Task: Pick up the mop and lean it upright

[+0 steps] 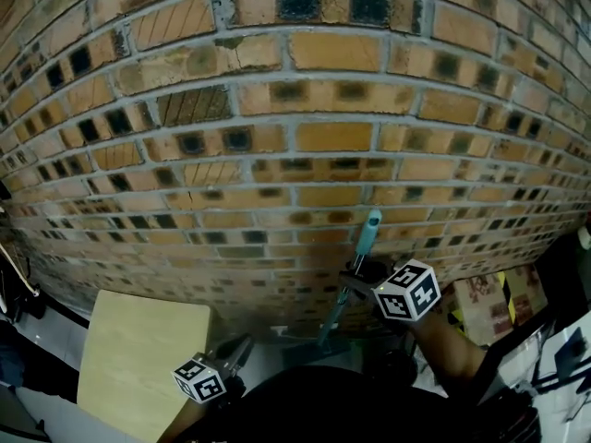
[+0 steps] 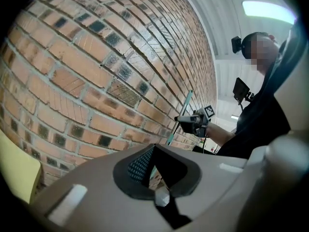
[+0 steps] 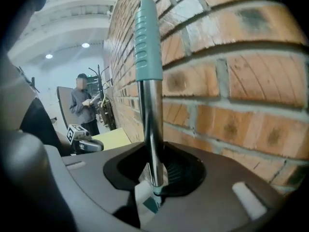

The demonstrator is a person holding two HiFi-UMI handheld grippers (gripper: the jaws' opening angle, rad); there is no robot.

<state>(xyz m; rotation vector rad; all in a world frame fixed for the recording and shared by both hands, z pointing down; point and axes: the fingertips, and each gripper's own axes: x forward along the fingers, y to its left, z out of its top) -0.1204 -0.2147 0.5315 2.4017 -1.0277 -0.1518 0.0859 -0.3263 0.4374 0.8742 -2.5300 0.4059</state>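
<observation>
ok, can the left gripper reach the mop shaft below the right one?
Probably yes: the left gripper is empty, jaws apart, and nothing visible stands between it and the mop shaft below the right gripper, which grips it higher up.

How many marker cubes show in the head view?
2. One cube on the left claw, lower left; the other on the right claw gripping the mop handle. None seems hidden.

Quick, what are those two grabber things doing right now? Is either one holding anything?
Left gripper: jaws open, nothing between them.
Right gripper: jaws closed on the mop handle.
</observation>
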